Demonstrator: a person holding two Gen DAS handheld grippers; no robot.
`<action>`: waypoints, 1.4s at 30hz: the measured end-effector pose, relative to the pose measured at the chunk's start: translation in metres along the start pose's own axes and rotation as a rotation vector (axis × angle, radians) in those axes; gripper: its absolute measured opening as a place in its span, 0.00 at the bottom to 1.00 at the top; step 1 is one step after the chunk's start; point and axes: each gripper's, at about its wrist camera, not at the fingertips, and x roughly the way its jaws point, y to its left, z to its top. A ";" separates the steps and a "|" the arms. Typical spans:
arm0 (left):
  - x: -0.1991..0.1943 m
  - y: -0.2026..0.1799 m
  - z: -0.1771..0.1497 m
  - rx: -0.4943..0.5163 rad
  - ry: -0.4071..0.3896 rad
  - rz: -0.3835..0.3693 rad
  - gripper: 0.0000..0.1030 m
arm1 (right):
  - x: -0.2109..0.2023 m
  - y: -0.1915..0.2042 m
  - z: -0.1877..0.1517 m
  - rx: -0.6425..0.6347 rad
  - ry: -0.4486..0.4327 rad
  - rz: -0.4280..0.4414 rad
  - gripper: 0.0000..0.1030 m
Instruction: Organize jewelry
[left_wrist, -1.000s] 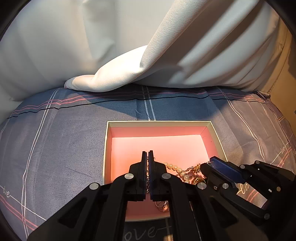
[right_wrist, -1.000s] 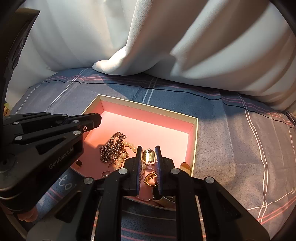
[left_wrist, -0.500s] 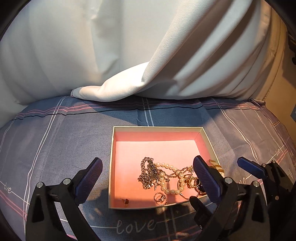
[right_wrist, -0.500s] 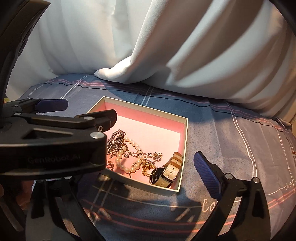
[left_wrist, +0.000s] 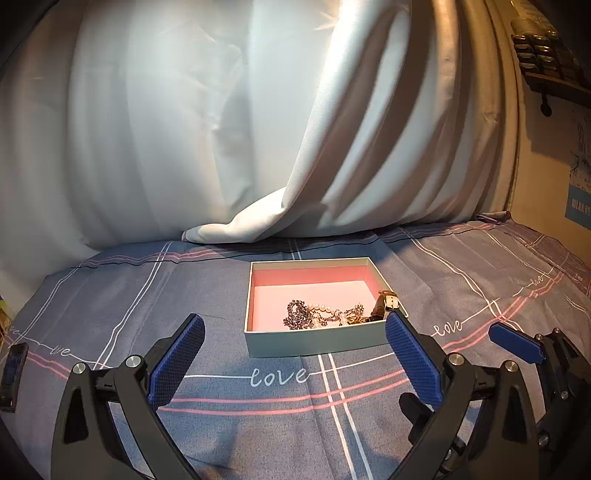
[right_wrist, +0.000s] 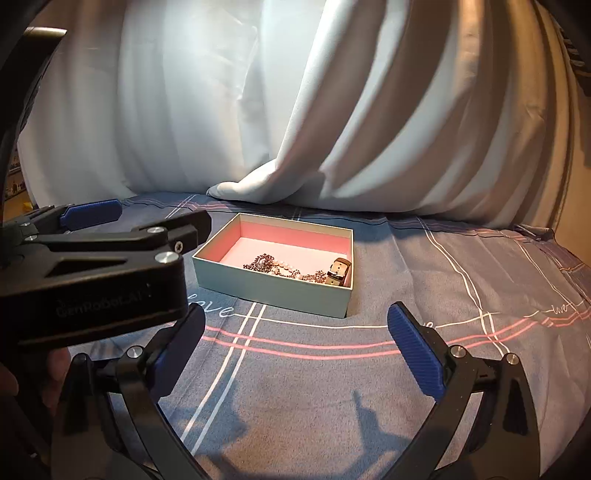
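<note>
A pale box with a pink lining (left_wrist: 314, 341) (right_wrist: 266, 288) stands on the blue plaid bedsheet. Inside lie a dark chain (left_wrist: 297, 314) (right_wrist: 260, 262), a pearl strand (left_wrist: 325, 308) (right_wrist: 282, 266), gold pieces (left_wrist: 356, 317) and a watch with a tan strap (left_wrist: 388, 301) (right_wrist: 338, 271). My left gripper (left_wrist: 295, 365) is open and empty, held back from the box's near wall. My right gripper (right_wrist: 299, 354) is open and empty, also short of the box. In the right wrist view the left gripper's body (right_wrist: 92, 266) fills the left side.
White curtain fabric (left_wrist: 240, 229) (right_wrist: 251, 188) drapes onto the sheet behind the box. The sheet (left_wrist: 280, 376) carries pink and white lines and the word "love". A dark shelf (left_wrist: 546, 62) hangs on the right wall.
Both grippers were shut on jewelry inside the box a second ago. They opened, left the pieces in the box, and pulled back and up away from it.
</note>
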 end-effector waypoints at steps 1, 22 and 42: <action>-0.004 0.000 -0.003 -0.003 0.008 0.000 0.94 | -0.005 -0.001 -0.002 0.011 -0.008 -0.004 0.95; -0.037 0.010 -0.023 -0.043 -0.013 0.011 0.94 | -0.038 0.010 -0.013 0.001 -0.092 -0.035 0.95; -0.130 0.005 -0.008 -0.023 -0.150 0.030 0.94 | -0.121 0.023 -0.001 0.012 -0.210 -0.063 0.95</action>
